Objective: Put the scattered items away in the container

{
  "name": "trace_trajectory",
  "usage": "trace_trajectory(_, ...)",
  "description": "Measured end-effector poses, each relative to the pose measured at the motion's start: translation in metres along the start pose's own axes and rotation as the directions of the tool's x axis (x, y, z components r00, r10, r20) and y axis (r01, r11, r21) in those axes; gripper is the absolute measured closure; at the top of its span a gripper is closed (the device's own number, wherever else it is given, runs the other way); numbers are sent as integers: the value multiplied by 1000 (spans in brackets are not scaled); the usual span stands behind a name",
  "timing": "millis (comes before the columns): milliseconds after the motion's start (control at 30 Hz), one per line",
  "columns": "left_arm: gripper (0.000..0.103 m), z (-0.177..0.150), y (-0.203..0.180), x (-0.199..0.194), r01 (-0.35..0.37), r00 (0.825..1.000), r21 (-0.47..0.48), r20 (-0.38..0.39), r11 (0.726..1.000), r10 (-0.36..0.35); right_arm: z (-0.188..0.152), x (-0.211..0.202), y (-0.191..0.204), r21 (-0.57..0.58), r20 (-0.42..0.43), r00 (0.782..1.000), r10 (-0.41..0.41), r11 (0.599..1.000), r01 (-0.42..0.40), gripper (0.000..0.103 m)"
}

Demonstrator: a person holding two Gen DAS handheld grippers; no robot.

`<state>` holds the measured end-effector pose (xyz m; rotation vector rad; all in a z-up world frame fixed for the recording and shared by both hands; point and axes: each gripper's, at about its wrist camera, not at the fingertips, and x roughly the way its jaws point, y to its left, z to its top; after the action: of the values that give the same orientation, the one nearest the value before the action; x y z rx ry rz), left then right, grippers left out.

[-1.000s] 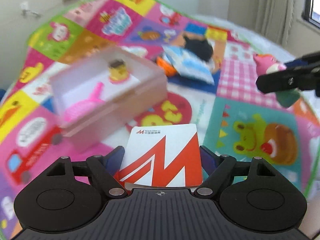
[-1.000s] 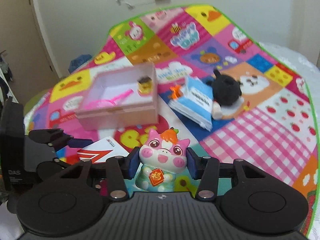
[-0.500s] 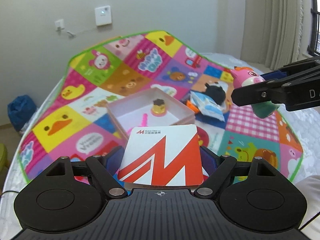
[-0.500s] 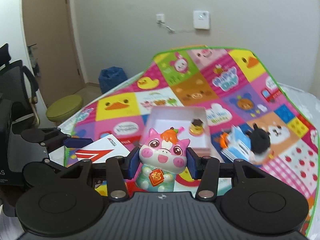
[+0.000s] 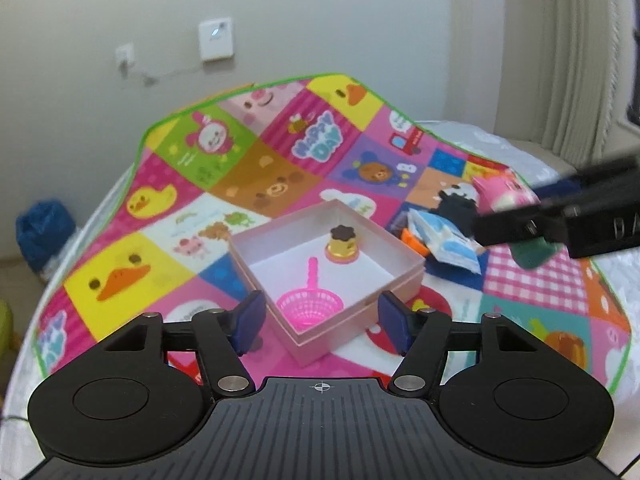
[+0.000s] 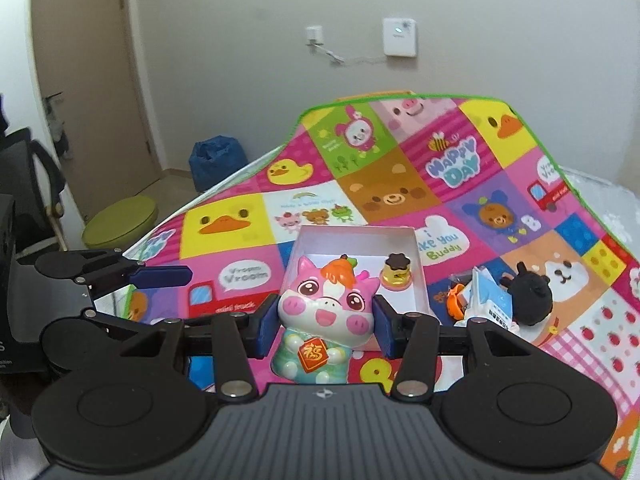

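Observation:
A pink open box (image 5: 394, 294) sits on the patterned mat; it holds a pink toy strainer (image 5: 310, 306) and a pudding toy (image 5: 343, 245). My left gripper (image 5: 322, 322) is open and empty, raised just in front of the box's near corner. The red-and-white card it held is not in view. My right gripper (image 6: 323, 330) is shut on a pink pig figurine (image 6: 326, 316), held above the mat in front of the box (image 6: 418, 276). In the left wrist view the pig (image 5: 506, 194) shows at the right.
A blue-white packet (image 5: 444, 240), an orange toy (image 5: 414, 238) and a black plush (image 5: 456, 210) lie right of the box. The mat (image 5: 120, 264) covers a bed. A blue bag (image 6: 216, 158) and a green stool (image 6: 120, 220) are on the floor at left.
My left gripper has opened and the red-and-white card is gone from its fingers. Both grippers rose and tilted up, so the box now looks farther away. The right still holds the pig.

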<state>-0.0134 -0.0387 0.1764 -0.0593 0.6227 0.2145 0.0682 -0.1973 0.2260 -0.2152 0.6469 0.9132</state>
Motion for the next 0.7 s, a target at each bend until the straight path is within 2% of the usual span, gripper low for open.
trace_trajectory(33,32,-1,7,3,16,1000,-12,-7,1000,-16,-1,6,-5,13,-10,1000,-6,1000,6,55)
trace_trajectory(133,6,-13,19,10,70,996,21,-52,997,-69,-14,22,-17,25,-66,998,-12,1000,14,55)
trace_trajectory(233,7,-37,20,24,103,981,57,-173,993,-92,-42,38,-24,48,-150,989,-21,998,29,55)
trace_trajectory(333,7,-61,14,36,164,949,56,-281,985,-142,-66,48,-29,95,-207,978,-6,995,26,55)
trace_trajectory(400,6,-69,7,43,175,930,32,-334,984,-154,-76,49,-30,114,-230,973,4,993,23,55)
trace_trajectory(500,2,-78,-9,51,145,917,-29,-371,989,-145,-81,46,-31,123,-247,969,-2,992,34,55)
trace_trajectory(600,2,-84,-29,69,41,907,-83,-415,996,-72,-79,37,-34,134,-229,973,-11,990,42,55)
trace_trajectory(700,2,-91,-46,89,-23,896,-92,-443,996,-20,-76,29,-38,148,-208,978,-18,988,50,55)
